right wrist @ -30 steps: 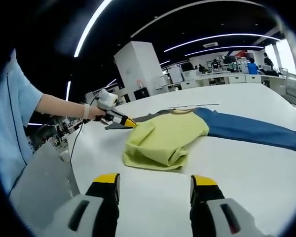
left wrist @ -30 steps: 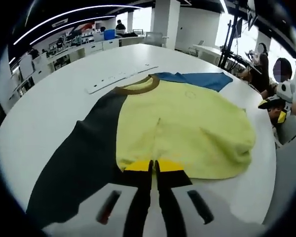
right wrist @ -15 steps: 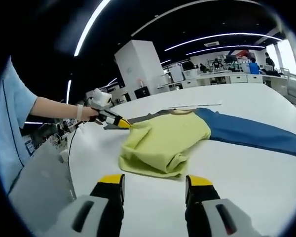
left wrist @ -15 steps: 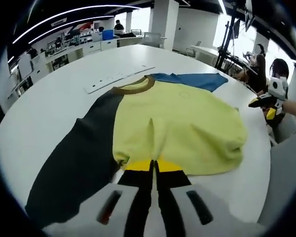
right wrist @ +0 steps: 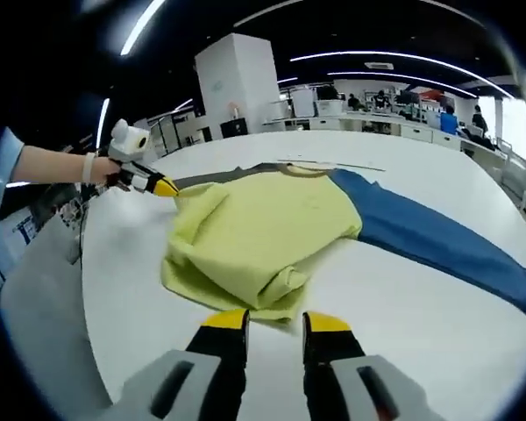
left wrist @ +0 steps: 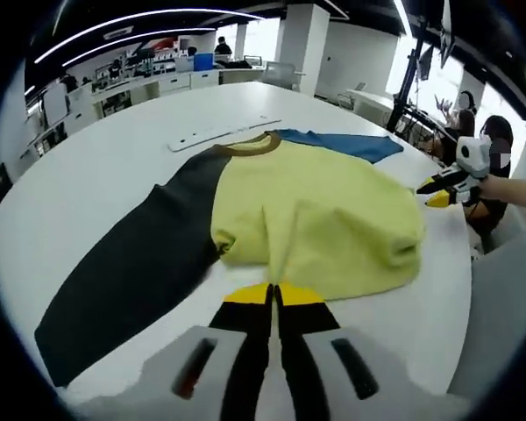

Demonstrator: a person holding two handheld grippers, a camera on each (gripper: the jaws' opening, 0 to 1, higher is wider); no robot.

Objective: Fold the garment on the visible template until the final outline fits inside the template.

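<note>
Since a second ago, the right gripper (right wrist: 274, 321) has closed in on the garment's (left wrist: 324, 219) bunched hem at lower centre, jaws narrowed but still apart, gripping nothing. At bottom centre of its view the left gripper (left wrist: 273, 296) is pinched tight on yellow fabric. Beyond, the black sleeve (left wrist: 131, 263) lies lower left on the white table (left wrist: 79, 167), blue sleeve (right wrist: 430, 237) right. Farther off, a white strip (left wrist: 219, 133) lies past the collar.

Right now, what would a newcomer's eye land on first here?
The yellow shirt body, bunched mid-table with its hem folded up, flanked by a dark sleeve and a blue sleeve. Next, the left tongs, pinched on the yellow hem, and the right tongs at the folded edge, jaws slightly apart.
</note>
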